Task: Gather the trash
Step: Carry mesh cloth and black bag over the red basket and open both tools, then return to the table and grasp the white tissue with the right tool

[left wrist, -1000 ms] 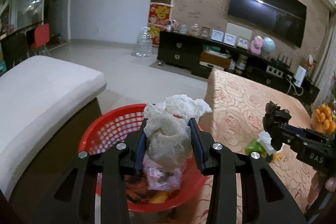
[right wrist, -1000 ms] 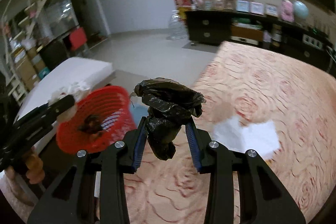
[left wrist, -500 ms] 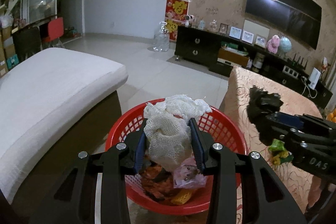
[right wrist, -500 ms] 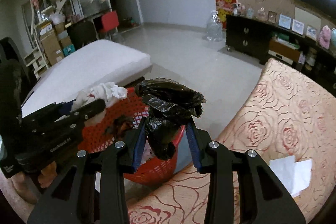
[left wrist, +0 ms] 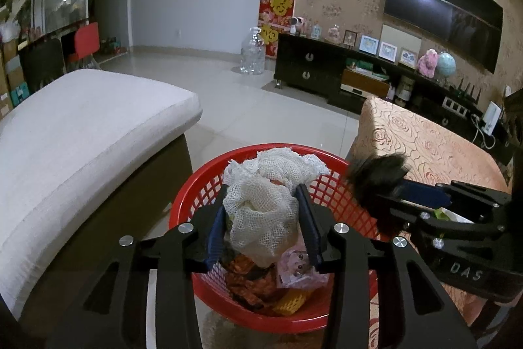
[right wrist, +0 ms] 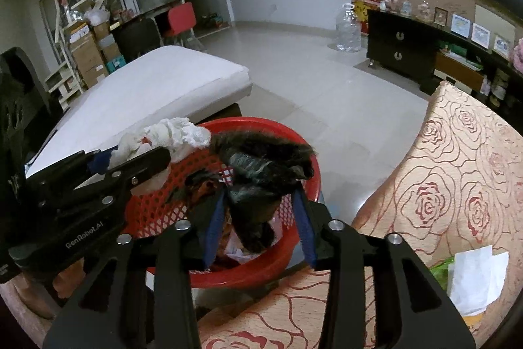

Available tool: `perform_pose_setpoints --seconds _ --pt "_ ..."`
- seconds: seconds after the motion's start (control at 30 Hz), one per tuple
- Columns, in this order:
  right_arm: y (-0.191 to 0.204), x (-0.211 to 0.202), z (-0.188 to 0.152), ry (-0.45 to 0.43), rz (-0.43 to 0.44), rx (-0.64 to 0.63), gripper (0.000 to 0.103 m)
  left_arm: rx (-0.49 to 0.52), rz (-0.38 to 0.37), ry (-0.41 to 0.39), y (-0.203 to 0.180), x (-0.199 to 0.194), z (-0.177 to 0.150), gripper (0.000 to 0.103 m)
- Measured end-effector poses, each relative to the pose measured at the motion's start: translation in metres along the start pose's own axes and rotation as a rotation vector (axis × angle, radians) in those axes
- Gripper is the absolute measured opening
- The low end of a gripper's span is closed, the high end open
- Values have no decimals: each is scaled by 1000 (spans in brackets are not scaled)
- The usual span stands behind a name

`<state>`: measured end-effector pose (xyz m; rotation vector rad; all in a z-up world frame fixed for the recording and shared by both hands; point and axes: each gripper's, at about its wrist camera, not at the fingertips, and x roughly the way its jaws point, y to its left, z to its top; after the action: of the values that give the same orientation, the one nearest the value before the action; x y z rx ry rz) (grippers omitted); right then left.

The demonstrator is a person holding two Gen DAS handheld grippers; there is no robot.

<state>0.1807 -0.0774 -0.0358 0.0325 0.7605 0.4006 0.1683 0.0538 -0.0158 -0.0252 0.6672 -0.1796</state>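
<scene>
Over the red basket (left wrist: 261,309), left gripper (left wrist: 265,228) and right gripper (right wrist: 258,218), jaws just widening, loosely bracket gauze wad (left wrist: 264,215) and black bag (right wrist: 261,172), likely releasing.

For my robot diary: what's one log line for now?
left gripper: jaws just opening, white mesh cloth between | right gripper: jaws just opening, black plastic bag between | both over red basket
</scene>
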Motion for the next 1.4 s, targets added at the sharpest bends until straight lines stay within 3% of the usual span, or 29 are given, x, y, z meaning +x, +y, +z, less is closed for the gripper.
perform_pose_setpoints --seconds 0.33,1.03,1.4 --pt "-4 -5 -3 -5 -1 22 55 -30 -10 -17 2 0 1 70" --pt "-39 -44 -12 -71 -113 106 67 -7 -22 -36 -8 -5 0 72" --pt "-84 -93 -36 -108 -263 161 72 39 -62 -36 -31 -8 -4 72"
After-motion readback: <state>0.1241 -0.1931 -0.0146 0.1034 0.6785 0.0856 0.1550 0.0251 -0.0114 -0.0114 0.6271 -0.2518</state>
